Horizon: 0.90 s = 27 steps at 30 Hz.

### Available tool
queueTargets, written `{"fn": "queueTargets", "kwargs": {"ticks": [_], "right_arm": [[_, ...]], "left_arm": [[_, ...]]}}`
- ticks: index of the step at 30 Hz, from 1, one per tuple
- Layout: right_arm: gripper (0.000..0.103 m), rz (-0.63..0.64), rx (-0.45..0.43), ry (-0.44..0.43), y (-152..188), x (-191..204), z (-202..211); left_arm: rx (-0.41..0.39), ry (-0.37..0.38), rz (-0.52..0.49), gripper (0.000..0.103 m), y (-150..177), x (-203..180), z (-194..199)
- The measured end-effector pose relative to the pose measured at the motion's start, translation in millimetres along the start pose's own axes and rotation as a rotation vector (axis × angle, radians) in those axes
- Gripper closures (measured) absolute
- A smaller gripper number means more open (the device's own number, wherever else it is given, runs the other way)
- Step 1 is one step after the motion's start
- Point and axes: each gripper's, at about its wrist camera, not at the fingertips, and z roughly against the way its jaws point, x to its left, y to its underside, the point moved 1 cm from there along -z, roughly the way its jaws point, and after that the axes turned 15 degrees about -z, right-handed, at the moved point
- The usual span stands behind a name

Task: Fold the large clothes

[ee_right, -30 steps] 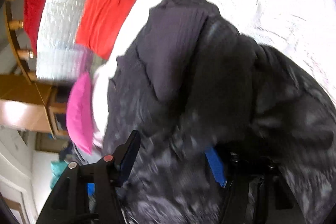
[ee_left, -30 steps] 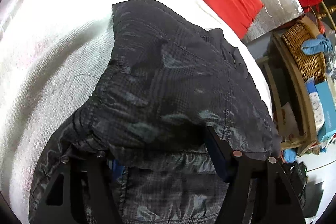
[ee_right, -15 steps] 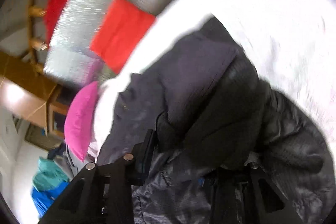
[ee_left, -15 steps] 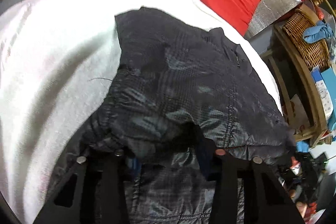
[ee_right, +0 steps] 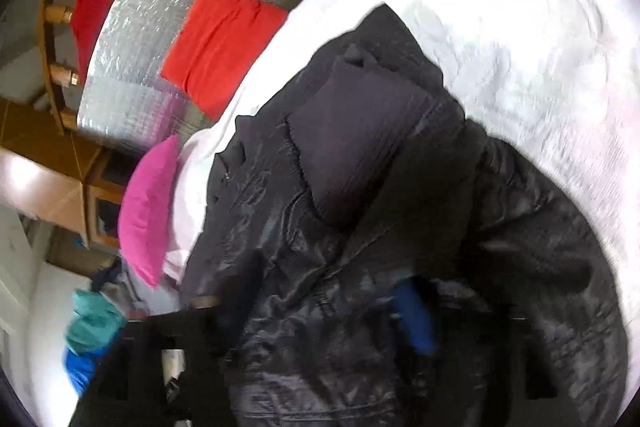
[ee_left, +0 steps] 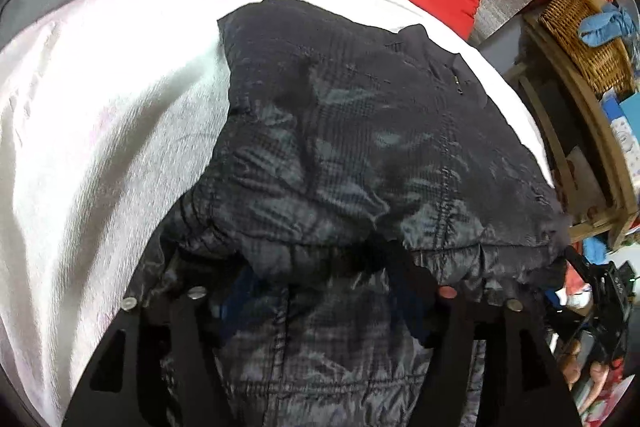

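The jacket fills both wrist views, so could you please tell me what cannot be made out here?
- Left gripper, left wrist view: fingertips buried under jacket folds.
- Right gripper, right wrist view: blurred, jacket covers the grip.
- Jacket's near hem: cut off by the bottom edge in both views.

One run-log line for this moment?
fold large clothes | black jacket on white bed cover | left claw, right claw: jacket fabric between fingers

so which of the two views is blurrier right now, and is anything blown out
Right wrist view: clearly softer, with motion smear over the black jacket and the gripper fingers, and the white bedspread is washed out to near-pure white. Left wrist view: sharp enough to show the jacket's check weave and stitching; the bedspread is bright, but its ribbing still shows. Both bend strongly at the edges.
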Motion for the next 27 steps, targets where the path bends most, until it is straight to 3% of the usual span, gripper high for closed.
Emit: {"fn": "queueTargets", "kwargs": {"ticks": [3, 6, 8, 9, 12, 15, 17, 21, 25, 27], "right_arm": [[0.029, 0.015, 0.028, -0.02, 4.7, 10.0, -13.5], [0.03, 0.052, -0.001, -0.004, 7.5, 17.6, -27.6], [0.053, 0.081, -0.026, -0.004, 8.4, 19.0, -31.1], [0.065, 0.121, -0.053, 0.037, 9.8, 21.7, -32.2], [0.072, 0.19, -0.094, 0.039, 16.0, 29.2, -23.0], [0.074, 0.323, -0.185, 0.022, 30.2, 48.6, -2.0], [0.074, 0.396, -0.2, 0.072, 39.7, 53.9, 0.8], [0.075, 0.327, -0.095, 0.177, 34.5, 32.2, -20.1], [0.075, 0.279, -0.044, 0.099, 25.3, 28.3, -10.2], [0.07, 0.179, 0.007, 0.044, 14.6, 18.7, -5.5]], "left_arm": [[-0.003, 0.032, 0.038, 0.036, 2.8, 9.3, 4.3], [-0.013, 0.045, 0.066, 0.036, 4.1, 16.1, 6.7], [-0.019, 0.033, 0.055, 0.036, 6.9, 17.5, 7.3], [-0.021, 0.027, 0.047, 0.036, 7.1, 17.2, 6.5], [-0.03, 0.009, 0.024, 0.038, 2.5, 11.5, 2.1], [-0.043, 0.018, 0.01, 0.042, 2.6, 7.3, 6.9], [-0.033, 0.015, 0.014, 0.042, 3.1, 9.1, 5.7], [-0.014, 0.038, 0.034, 0.042, 2.0, 14.6, 2.0], [0.012, 0.049, 0.015, 0.042, 3.6, 13.7, 9.3], [0.013, 0.052, 0.005, 0.042, 7.9, 14.4, 18.8]]}}
